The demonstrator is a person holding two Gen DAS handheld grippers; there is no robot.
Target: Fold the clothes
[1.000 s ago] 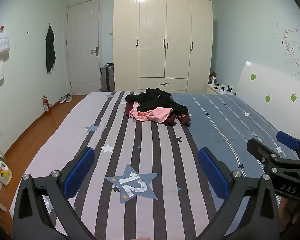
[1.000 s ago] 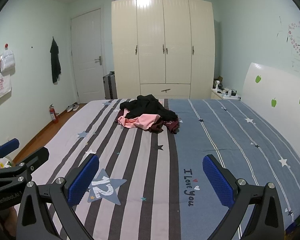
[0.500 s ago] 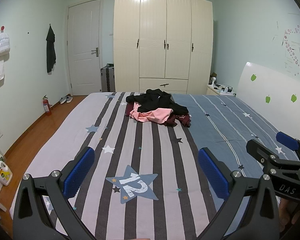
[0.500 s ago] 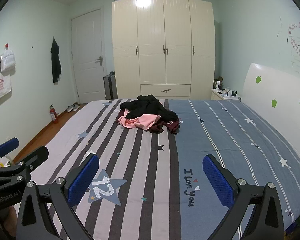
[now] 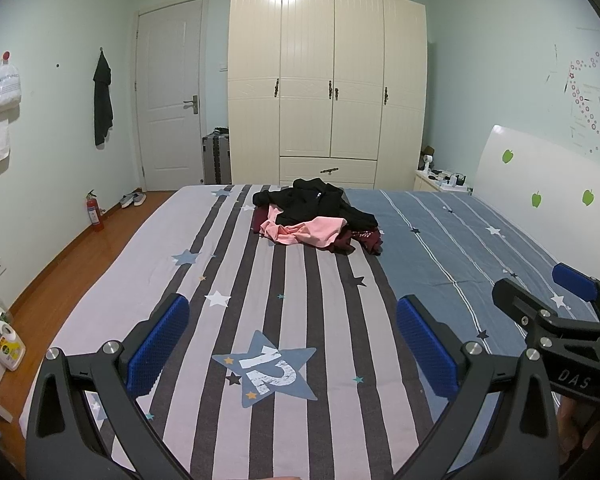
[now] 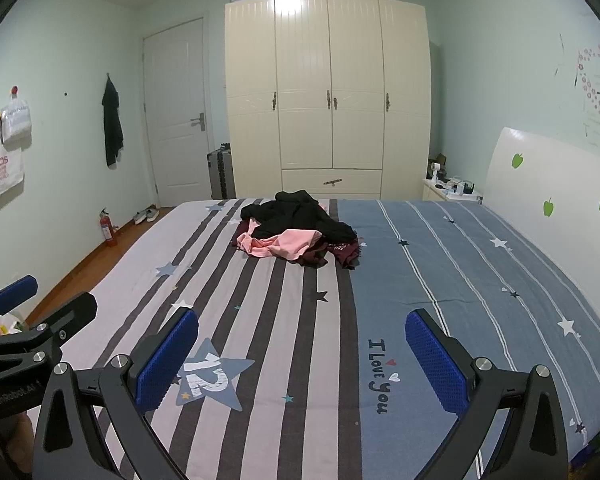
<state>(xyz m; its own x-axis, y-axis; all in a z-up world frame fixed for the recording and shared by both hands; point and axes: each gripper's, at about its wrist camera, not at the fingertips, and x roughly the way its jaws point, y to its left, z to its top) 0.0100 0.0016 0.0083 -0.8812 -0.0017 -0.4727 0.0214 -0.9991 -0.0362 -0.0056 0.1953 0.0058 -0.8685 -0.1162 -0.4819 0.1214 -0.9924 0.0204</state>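
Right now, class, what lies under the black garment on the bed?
Under the black garment a pink garment and a maroon one stick out; anything deeper in the pile is covered.

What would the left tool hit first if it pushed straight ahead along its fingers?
Probably the striped bedspread. The left tool is open and empty over the "12" star. The clothes pile lies farther along; depth is unclear.

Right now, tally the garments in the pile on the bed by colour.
Black garment: 1
Pink garment: 1
Maroon garment: at least 1; the folds hide whether there are more
Total: 3 visible colours, at least 3 garments
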